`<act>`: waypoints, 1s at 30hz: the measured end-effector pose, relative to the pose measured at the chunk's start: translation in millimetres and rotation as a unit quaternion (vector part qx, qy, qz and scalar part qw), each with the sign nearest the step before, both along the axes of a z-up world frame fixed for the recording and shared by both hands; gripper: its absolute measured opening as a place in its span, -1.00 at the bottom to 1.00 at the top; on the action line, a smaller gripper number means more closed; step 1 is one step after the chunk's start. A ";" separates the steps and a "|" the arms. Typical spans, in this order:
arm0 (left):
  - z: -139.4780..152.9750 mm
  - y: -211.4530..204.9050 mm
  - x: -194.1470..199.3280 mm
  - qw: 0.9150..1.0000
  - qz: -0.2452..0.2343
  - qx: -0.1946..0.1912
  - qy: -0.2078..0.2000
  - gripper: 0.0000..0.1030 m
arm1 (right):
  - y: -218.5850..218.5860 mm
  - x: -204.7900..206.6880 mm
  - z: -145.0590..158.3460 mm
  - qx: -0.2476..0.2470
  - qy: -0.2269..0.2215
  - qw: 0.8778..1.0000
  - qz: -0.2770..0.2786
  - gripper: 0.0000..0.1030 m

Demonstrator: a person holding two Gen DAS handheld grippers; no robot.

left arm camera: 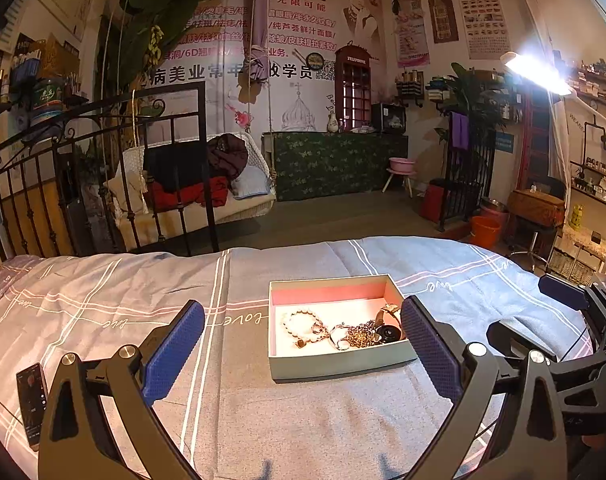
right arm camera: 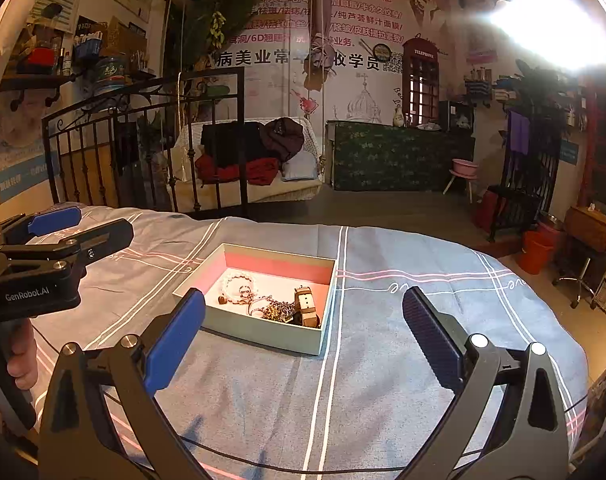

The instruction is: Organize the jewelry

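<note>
Fingers of the left gripper [left arm camera: 303, 344] stand wide apart and hold nothing, and the fingers of the right gripper [right arm camera: 303, 332] are spread just as wide and equally empty; both hover above the bed [right arm camera: 383, 380] short of the box [left arm camera: 343, 364], which serves as the landmark for everything else. That box is a shallow, open, pale-walled tray with a pink inner wall, lying flat on the checked bedcover with no lid in sight. All the jewelry visible is inside it: a pale bead bracelet [left arm camera: 299, 320] toward the box's left half, a tangle of chain and small beads [left arm camera: 357, 334] in the middle near its front wall, and a watch [right arm camera: 306, 304] with a tan strap at its right end, partly lying on the tangle. No piece lies on the cover around the box. A phone [left arm camera: 31, 400] rests on the bed well to the left of the box. As a judgement, the scene fits two stages: the pieces gathered into the box with the gathering over, or a heap waiting to be picked apart and laid out; the pictures do not settle which. Any reach into the box would call for care, since chain, bracelet and watch strap touch and would likely drag one another.
</note>
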State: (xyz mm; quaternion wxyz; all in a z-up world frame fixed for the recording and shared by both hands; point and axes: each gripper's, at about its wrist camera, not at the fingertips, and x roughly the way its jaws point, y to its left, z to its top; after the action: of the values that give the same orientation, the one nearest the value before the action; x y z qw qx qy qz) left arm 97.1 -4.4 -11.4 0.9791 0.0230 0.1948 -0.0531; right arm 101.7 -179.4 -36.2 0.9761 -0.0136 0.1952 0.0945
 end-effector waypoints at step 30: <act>-3.6 4.0 6.5 1.000 -0.004 0.002 0.016 0.88 | 6.2 7.6 1.4 -0.012 0.005 1.000 0.010 0.89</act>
State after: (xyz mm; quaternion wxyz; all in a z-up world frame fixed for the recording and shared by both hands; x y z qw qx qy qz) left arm 103.6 -0.4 -14.9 0.9757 0.0244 0.2103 -0.0567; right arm 109.3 -173.1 -34.8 0.9739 -0.0270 0.2010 0.1022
